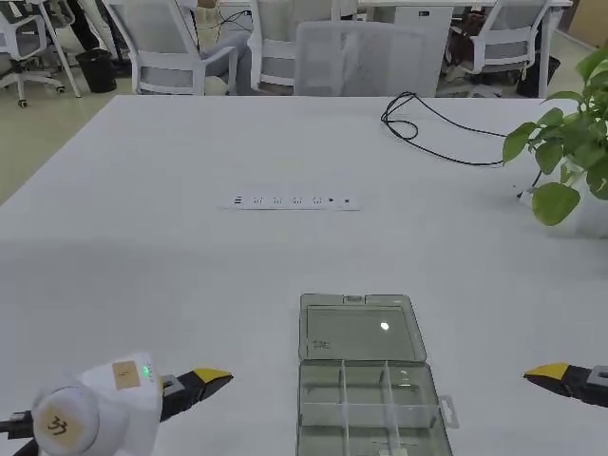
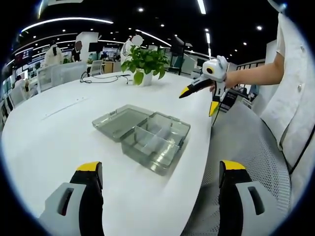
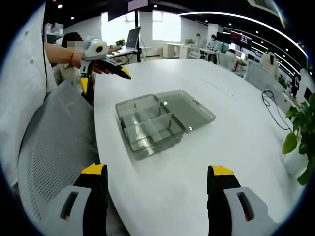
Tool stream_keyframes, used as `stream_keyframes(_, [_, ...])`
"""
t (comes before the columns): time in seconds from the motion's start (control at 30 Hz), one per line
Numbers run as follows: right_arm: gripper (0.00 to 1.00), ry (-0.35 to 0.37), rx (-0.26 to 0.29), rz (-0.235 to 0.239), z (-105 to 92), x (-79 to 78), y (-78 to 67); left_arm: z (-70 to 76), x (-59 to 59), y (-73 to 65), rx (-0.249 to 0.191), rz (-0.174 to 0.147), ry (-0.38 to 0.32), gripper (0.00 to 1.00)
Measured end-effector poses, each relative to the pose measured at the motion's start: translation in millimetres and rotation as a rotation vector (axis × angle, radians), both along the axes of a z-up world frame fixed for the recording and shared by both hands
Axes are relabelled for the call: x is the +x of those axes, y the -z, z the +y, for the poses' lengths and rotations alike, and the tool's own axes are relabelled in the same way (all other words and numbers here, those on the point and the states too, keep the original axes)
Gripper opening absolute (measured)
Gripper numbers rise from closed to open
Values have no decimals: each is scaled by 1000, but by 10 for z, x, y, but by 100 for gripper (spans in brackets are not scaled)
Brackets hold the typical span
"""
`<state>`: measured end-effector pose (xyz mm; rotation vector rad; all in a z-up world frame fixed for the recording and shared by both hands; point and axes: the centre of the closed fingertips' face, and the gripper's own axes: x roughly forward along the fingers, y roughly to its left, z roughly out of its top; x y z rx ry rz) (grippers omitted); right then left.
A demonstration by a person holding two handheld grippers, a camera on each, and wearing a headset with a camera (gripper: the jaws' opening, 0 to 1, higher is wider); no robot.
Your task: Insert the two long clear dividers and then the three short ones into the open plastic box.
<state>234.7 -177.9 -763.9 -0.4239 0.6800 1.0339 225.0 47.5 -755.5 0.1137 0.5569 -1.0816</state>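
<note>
Head view: plastic box (image 1: 361,332) (dividers (image 1: 342,389) seated) between left tool (image 2: 160,167) and right tool (image 3: 157,170), both wide.

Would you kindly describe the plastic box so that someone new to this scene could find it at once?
Start at the big white table and go to its near edge. The plastic box lies there, its flat lid swung open towards the table's middle. Unlike the white power strip farther up, it is greyish-clear and split into compartments by dividers.

On the white table (image 1: 142,285) are set an open plastic box (image 1: 321,385), a power strip (image 1: 294,200), a black cable (image 1: 427,128) and a potted plant (image 1: 570,152).
</note>
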Motion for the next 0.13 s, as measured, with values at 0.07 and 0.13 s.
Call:
stream_keyframes(0.07, [84, -1, 1, 0, 3, -1, 0, 0, -2, 2, 1, 0, 3, 100])
stream_keyframes(0.13, [84, -1, 0, 0, 3, -2, 2, -2, -5, 2, 1, -1, 6, 100])
